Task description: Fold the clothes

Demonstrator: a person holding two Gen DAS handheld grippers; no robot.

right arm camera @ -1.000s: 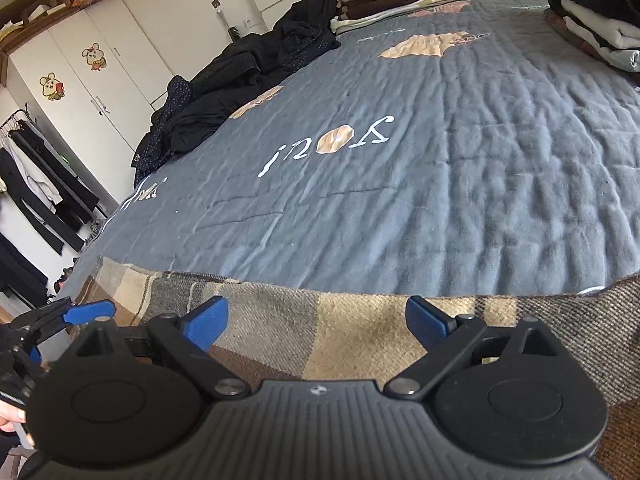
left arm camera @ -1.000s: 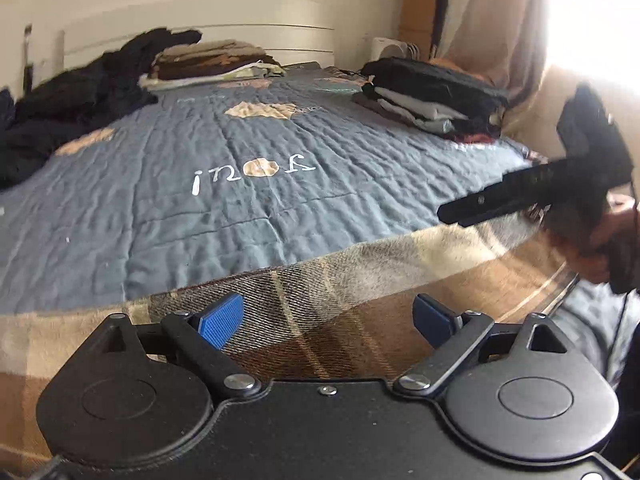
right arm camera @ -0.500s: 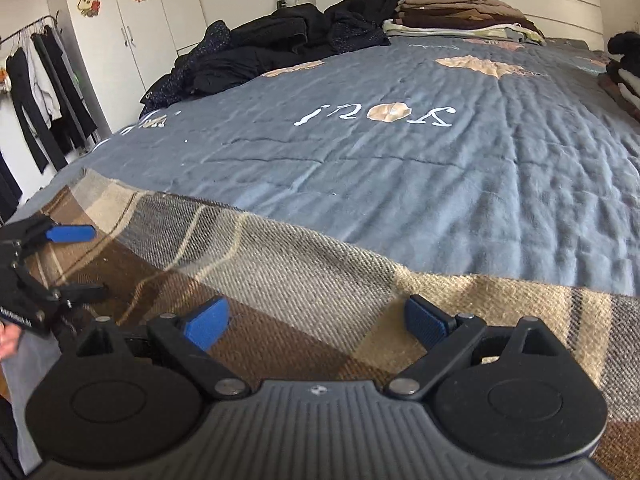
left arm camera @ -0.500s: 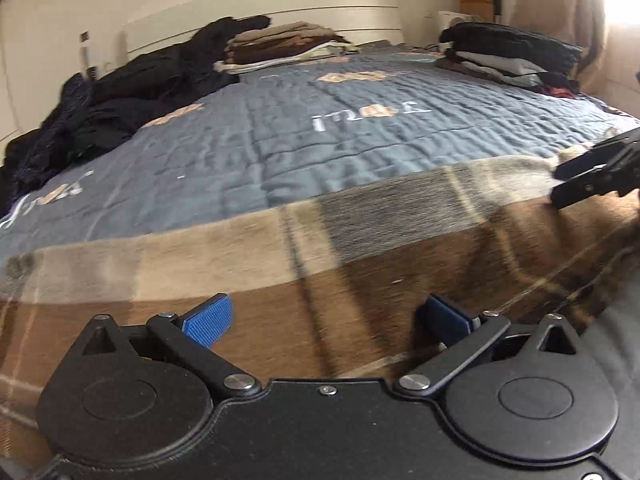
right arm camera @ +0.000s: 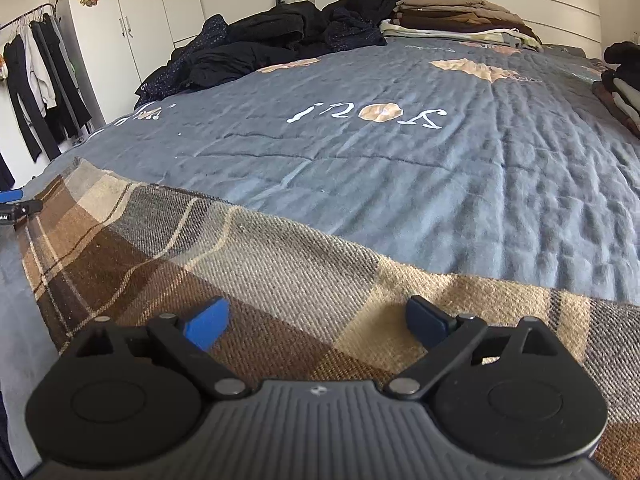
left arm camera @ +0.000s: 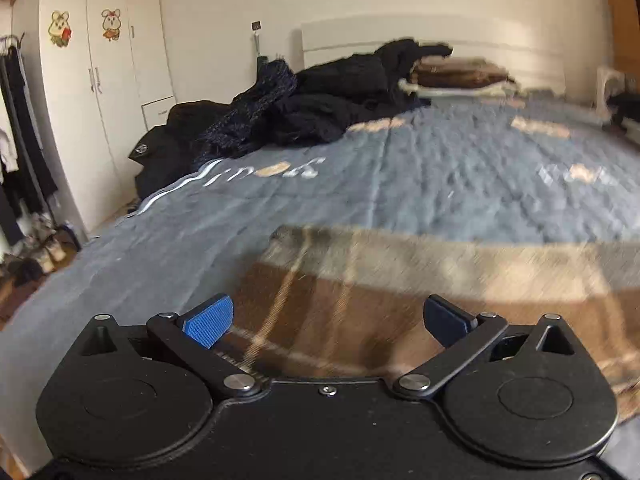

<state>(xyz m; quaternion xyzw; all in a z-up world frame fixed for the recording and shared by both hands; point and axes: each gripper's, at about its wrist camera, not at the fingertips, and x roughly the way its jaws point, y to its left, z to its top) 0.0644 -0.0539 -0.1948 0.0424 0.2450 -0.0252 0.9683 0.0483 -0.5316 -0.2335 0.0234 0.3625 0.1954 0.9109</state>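
Observation:
A brown, tan and grey plaid garment point(right arm camera: 248, 256) lies flat along the near edge of the blue-grey quilted bed point(right arm camera: 400, 168). My right gripper point(right arm camera: 316, 320) is open and empty, low over the plaid cloth. My left gripper point(left arm camera: 326, 322) is open and empty over the garment's left part point(left arm camera: 360, 292); that view is blurred by motion. The left gripper's tips point(right arm camera: 16, 200) show at the far left edge of the right wrist view, by the garment's left end.
A heap of dark unfolded clothes point(right arm camera: 272, 40) lies at the bed's far left. A folded brown and beige stack point(right arm camera: 456, 16) sits by the headboard, another folded stack point(right arm camera: 620, 88) at the right edge. A white wardrobe point(left arm camera: 100, 100) and hanging clothes point(right arm camera: 36, 80) stand left.
My left gripper has swung left along the plaid garment, from facing its right part to its left end. My right gripper has turned left too. Both stayed open.

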